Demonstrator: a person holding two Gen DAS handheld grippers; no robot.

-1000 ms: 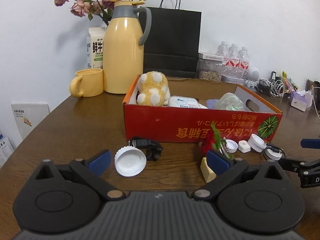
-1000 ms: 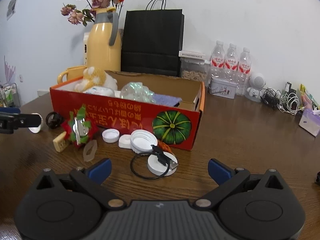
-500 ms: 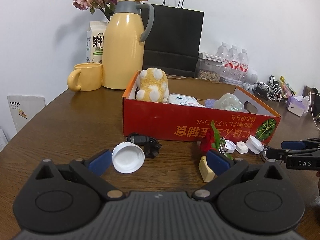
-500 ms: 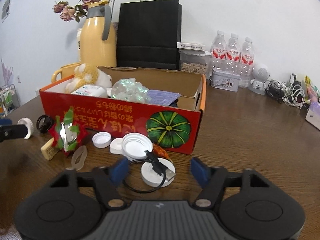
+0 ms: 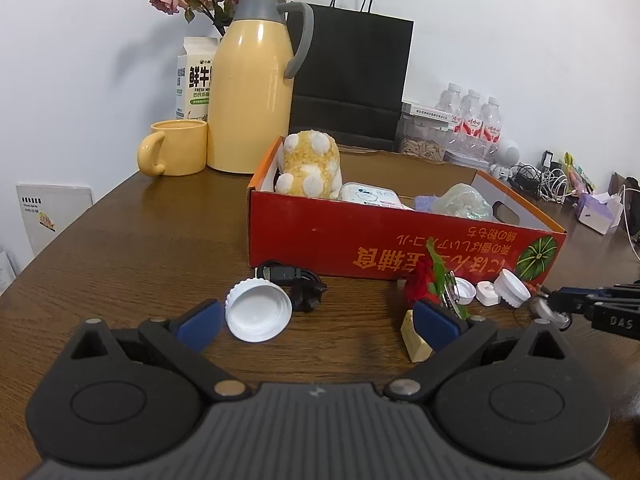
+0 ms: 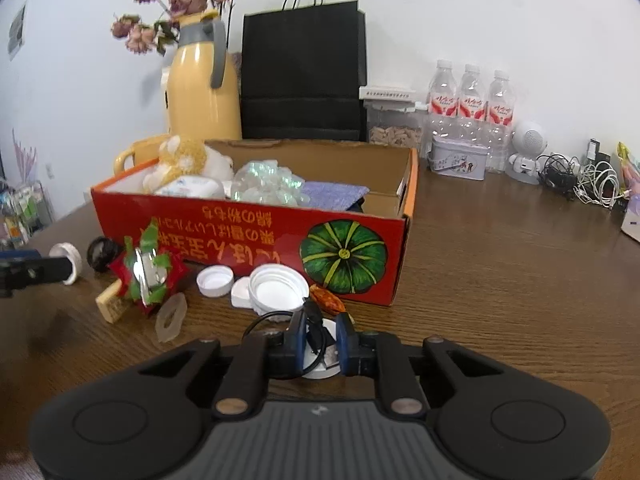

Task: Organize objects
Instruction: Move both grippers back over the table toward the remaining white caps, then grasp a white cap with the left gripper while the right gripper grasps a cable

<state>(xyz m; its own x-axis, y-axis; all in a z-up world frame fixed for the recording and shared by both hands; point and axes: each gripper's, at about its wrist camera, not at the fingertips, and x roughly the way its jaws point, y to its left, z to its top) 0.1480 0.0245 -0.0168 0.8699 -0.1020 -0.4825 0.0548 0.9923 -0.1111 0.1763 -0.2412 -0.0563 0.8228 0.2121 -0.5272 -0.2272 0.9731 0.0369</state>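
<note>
The right gripper (image 6: 321, 338) has just drawn its jaws in from a wide spread; its blue pads (image 6: 298, 340) now pinch the black cable plug (image 6: 314, 326) lying on a white round disc (image 6: 320, 360) on the wooden table (image 6: 500, 280). The rest of that cable loops just beside a large white lid (image 6: 276, 288) in front of the red cardboard box (image 6: 256, 240). The left gripper (image 5: 318, 322) stands spread, nothing between its pads, with a white cap (image 5: 258, 312) just ahead of its left finger.
</note>
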